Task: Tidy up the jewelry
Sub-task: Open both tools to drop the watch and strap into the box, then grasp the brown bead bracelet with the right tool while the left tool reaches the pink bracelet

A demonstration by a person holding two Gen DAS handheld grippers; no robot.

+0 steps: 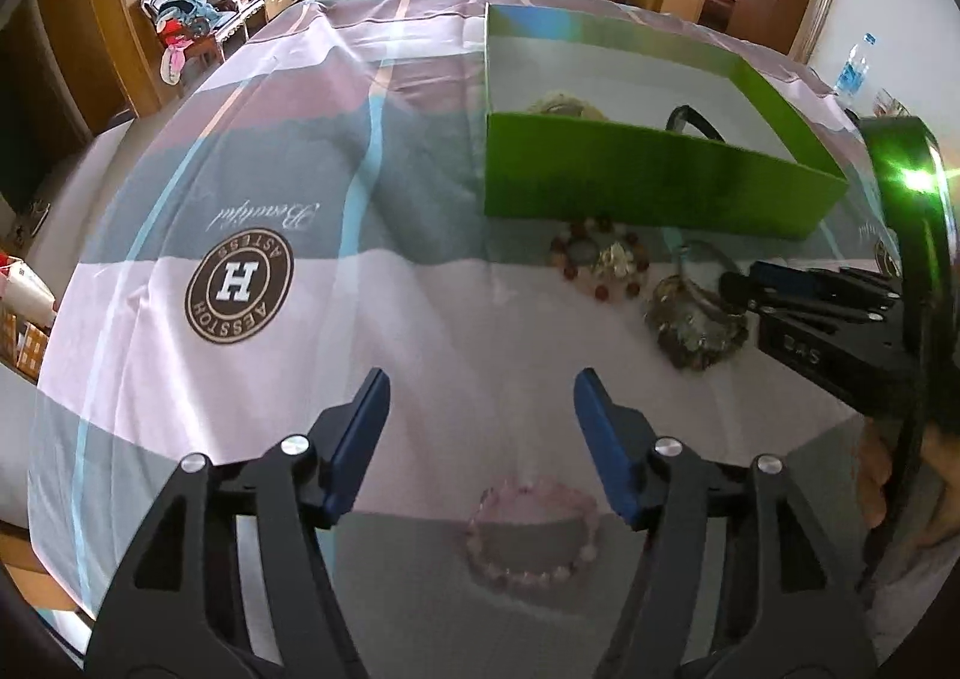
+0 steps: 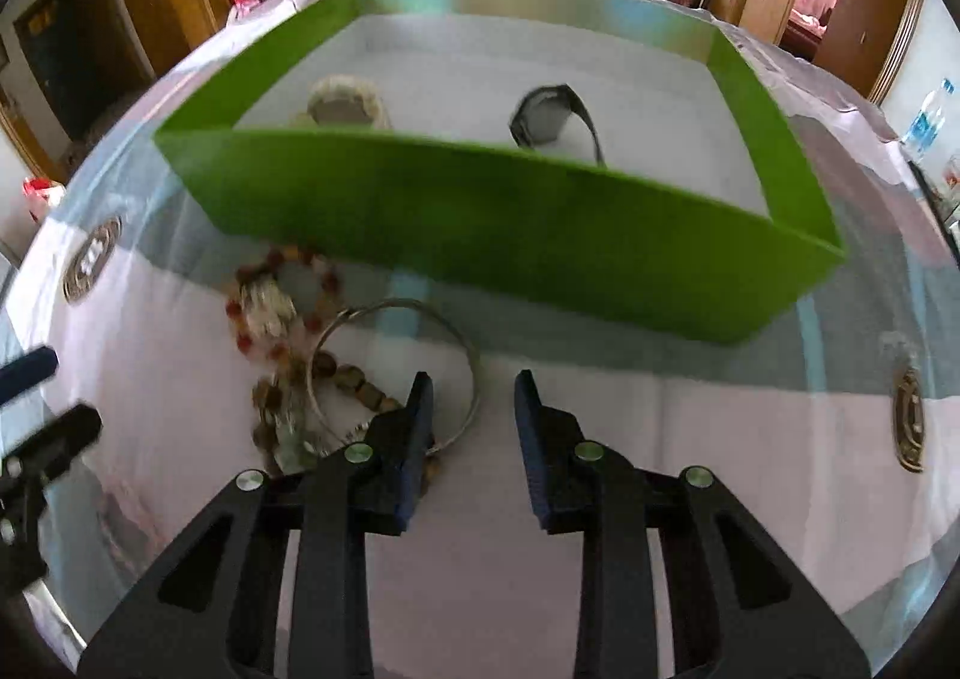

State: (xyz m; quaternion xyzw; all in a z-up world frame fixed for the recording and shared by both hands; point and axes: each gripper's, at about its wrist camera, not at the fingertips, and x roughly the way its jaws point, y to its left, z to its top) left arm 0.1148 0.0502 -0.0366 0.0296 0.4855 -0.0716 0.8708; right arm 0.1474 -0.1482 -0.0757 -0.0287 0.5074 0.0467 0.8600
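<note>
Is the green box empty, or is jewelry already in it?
Not empty. The green box is open-topped and holds a pale beaded bracelet and a dark band on its white floor.

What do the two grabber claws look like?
The left gripper and the right gripper match: black angular frames with cut-out holes, shiny silver bolts, and flat dark-blue fingers. The right one's side carries small pale letters. No cables or sleeves show.

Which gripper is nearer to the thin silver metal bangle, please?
Right. The right gripper has one fingertip over the thin silver metal bangle. The left gripper sits farther off, above the pink beaded bracelet.
</note>
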